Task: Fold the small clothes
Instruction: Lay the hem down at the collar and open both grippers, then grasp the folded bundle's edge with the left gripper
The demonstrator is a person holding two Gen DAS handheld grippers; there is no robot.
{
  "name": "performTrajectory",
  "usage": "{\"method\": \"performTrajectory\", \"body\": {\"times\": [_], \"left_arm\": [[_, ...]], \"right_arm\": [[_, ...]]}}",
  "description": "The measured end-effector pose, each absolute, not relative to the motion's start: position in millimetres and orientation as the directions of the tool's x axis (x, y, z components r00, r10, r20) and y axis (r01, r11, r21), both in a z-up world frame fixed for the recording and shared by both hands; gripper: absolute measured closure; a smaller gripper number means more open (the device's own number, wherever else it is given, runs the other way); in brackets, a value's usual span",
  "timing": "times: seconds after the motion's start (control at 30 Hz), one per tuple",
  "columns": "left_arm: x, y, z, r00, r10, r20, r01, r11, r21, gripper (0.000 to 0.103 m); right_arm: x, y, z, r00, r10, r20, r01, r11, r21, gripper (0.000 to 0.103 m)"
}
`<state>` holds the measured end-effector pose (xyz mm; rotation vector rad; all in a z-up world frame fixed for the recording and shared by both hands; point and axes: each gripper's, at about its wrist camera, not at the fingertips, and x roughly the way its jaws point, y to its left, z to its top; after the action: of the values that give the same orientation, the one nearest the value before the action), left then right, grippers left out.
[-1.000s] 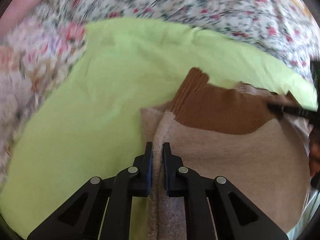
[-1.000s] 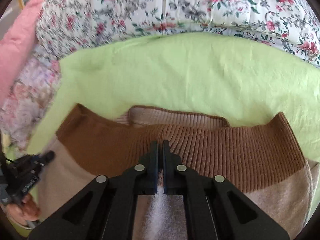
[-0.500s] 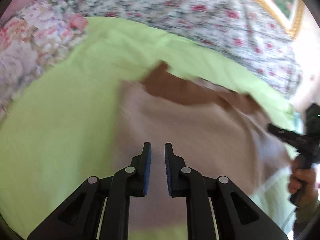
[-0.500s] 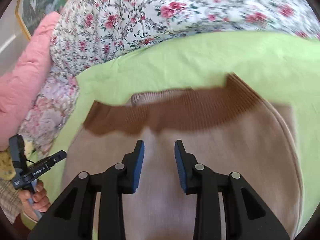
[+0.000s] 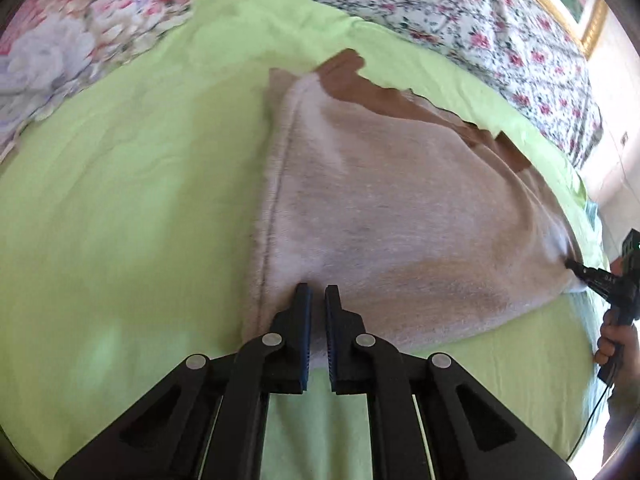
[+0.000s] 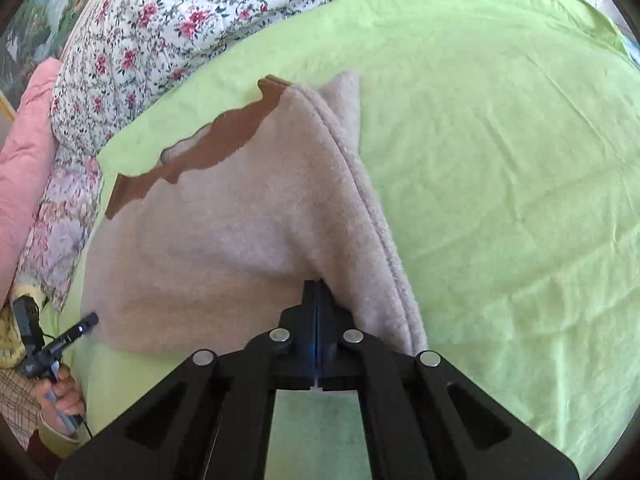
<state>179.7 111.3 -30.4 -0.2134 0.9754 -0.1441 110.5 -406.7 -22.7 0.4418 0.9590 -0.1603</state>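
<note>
a beige garment (image 5: 400, 208) with a brown ribbed band (image 6: 224, 140) at its far end lies spread on a green sheet (image 5: 140, 200) over a floral bedspread (image 6: 180, 12). the left gripper (image 5: 317, 294) has just narrowed, its fingers pinching the near edge close to the left seam. the right gripper (image 6: 317, 286) has just snapped closed, clamping the near edge close to the right seam.

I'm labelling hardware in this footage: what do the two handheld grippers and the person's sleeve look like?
Both the left gripper and right gripper are matte black with triangular cut-outs, silver rivets and blue-edged pads. A thin black cable trails from the right one. The sleeve is beige plaid.
</note>
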Motion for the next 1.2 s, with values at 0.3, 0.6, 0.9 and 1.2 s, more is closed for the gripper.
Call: {"method": "performTrajectory", "body": {"times": [0.3,0.6,0.9,1.2], "left_arm": [[145,116,-13,0.54,-0.247,-0.805,-0.06,0.943,-0.329,0.086],[119,87,-19,0.544,-0.344,-0.765,-0.147,0.859,-0.49,0.051],[135,76,-42,0.558,-0.404,-0.725,-0.254,0.749,-0.612,0.045],[158,90,-56,0.65,-0.365,-0.666,-0.305,0.678,-0.669,0.045]], "right_arm": [[98,-371,1,0.613,0.094,-0.784,0.303,0.889,0.344,0.099],[69,-332,14,0.661,0.18,-0.729,0.227,0.877,0.423,0.049],[48,-311,16,0.679,0.244,-0.692,0.194,0.85,0.49,0.049],[39,-302,17,0.685,0.265,-0.679,0.182,0.84,0.511,0.049]]}}
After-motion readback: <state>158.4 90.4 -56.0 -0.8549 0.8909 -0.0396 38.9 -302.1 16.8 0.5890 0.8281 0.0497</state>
